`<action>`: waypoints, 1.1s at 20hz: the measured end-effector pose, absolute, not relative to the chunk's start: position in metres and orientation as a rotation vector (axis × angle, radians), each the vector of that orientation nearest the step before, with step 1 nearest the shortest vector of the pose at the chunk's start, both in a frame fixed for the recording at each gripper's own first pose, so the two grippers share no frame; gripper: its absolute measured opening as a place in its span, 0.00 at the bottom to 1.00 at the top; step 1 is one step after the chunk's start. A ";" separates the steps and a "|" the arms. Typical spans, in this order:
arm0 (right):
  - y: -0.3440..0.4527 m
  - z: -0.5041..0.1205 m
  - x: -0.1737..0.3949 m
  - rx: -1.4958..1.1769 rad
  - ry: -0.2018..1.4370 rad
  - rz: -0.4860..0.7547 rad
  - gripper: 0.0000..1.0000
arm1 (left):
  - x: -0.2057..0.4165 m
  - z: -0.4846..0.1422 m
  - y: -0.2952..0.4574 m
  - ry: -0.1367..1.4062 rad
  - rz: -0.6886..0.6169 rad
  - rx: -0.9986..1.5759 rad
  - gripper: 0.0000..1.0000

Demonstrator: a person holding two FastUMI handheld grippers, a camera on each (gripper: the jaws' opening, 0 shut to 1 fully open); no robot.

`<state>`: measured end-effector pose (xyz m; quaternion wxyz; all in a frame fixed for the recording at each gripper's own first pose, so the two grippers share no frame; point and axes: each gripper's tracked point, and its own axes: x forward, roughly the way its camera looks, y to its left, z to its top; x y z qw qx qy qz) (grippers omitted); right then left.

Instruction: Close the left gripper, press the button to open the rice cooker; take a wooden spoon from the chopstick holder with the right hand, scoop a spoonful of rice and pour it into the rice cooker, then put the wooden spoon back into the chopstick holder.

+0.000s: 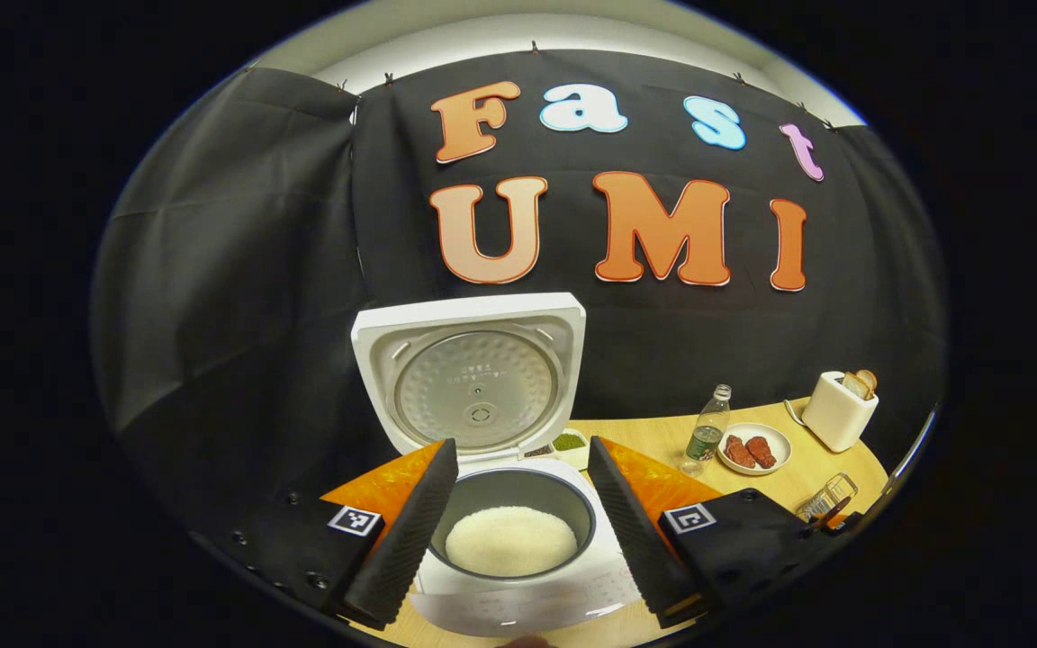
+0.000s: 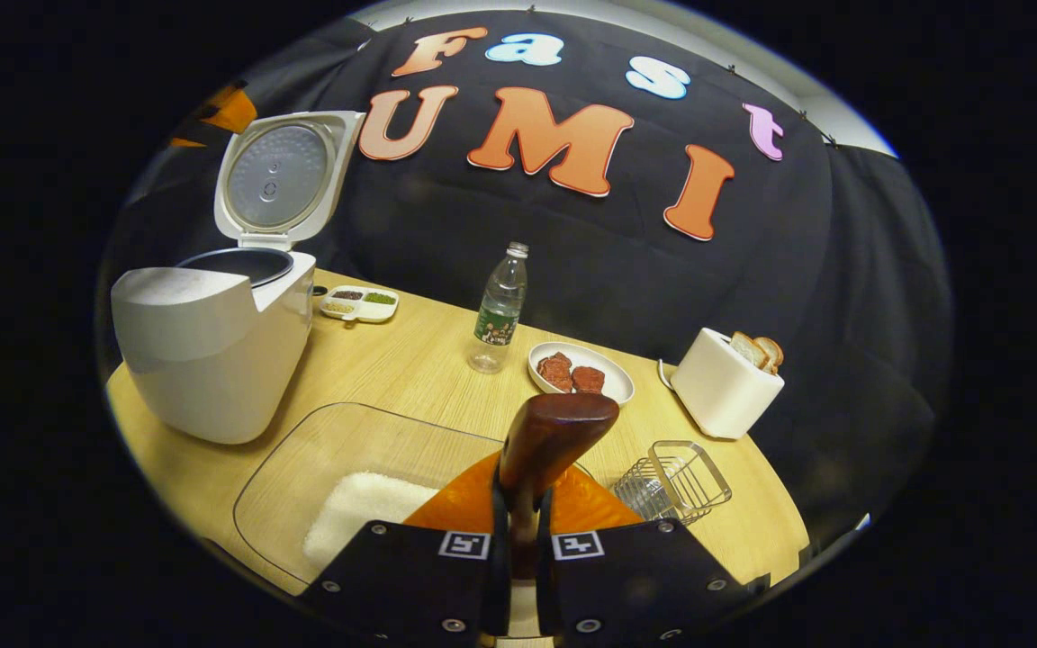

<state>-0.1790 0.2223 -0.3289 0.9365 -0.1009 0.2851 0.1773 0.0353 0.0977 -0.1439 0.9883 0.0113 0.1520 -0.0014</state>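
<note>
Right hand-held gripper (image 2: 518, 522) is clamped on the wooden spoon (image 2: 547, 441), bowl raised above the clear rice container (image 2: 338, 477). Left hand-held gripper (image 1: 518, 531), spread wide and empty, hovers over the open rice cooker (image 1: 509, 540), rice inside.

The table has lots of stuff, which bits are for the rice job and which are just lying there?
For the job: white rice cooker, dark wooden spoon, wire chopstick holder, clear rice tub.
Lying about: plastic water bottle, white toaster, meat plate, small seasoning dish.
</note>
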 end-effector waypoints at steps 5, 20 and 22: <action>0.234 -0.331 -0.198 -0.248 0.596 0.388 0.11 | 0.040 -0.153 0.092 0.334 -0.021 0.021 0.96; 0.298 -0.319 -0.223 0.265 0.902 0.425 0.11 | 0.041 -0.157 0.114 0.337 -0.031 0.034 0.96; 0.295 -0.323 -0.222 0.365 0.981 0.391 0.11 | 0.041 -0.156 0.120 0.330 -0.025 0.035 0.96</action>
